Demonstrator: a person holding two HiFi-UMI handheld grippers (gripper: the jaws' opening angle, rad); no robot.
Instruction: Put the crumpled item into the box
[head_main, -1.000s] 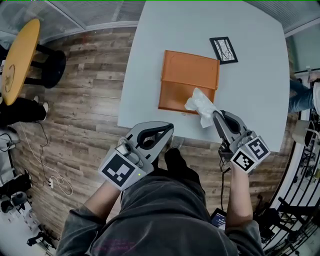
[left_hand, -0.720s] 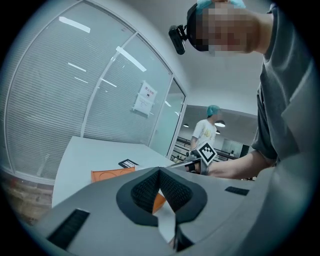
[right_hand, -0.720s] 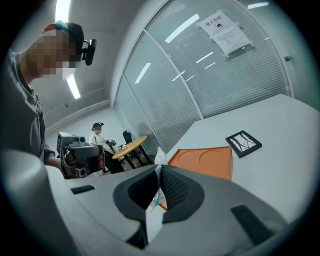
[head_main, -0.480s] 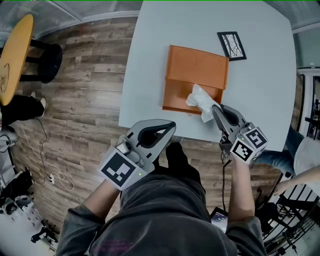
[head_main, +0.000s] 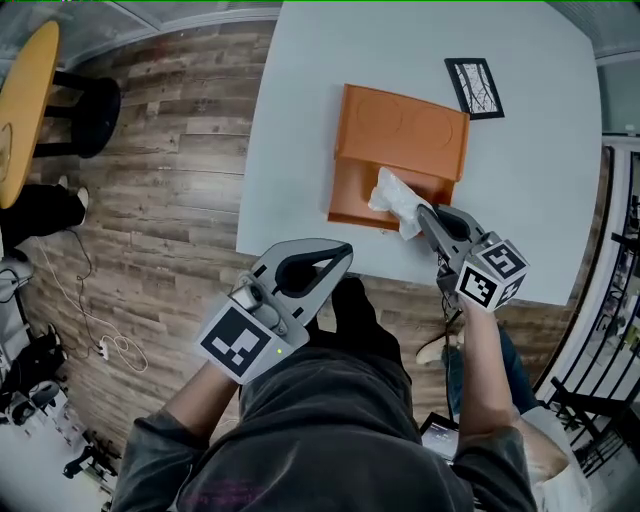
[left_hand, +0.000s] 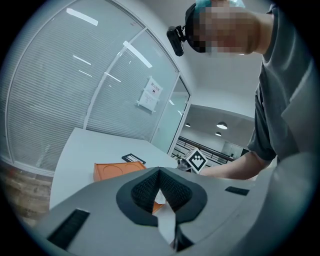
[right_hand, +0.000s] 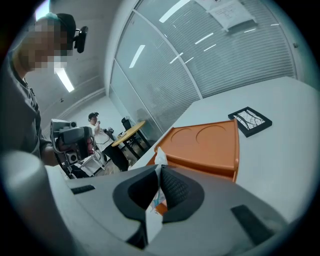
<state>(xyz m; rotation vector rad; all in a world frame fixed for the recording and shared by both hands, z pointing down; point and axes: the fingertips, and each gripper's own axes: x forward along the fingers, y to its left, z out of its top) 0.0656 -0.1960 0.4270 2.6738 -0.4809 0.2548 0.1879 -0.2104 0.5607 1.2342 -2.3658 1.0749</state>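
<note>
Head view, contents recorded:

- Pale table (head_main: 330, 100), set on wooden floor (head_main: 170, 200).
- Orange box (head_main: 405, 125), laid open near the table's middle; the lid, marked with two round recesses, was turned back on the far side, and the open tray was seen on the near side.
- Crumpled item (head_main: 393, 200), a white tissue, was found over the near right part of the open tray, pinched at its near end. Whether it touched the tray could not be told.
- Right gripper (head_main: 422, 212), its tips pressed together on the tissue at the box's near right corner.
- Left gripper (head_main: 342, 254), held off the table's near edge, well apart from the box; its tips were met and nothing was gripped.
- Black-framed card (head_main: 474, 87), laid flat just beyond the box's far right corner.
- Yellow round table (head_main: 25, 110), placed at the far left.

Right gripper view: the tissue (right_hand: 160, 159) was seen clamped between the closed pads, with the box (right_hand: 205, 142) just beyond.

Left gripper view: the jaws were closed and empty.
</note>
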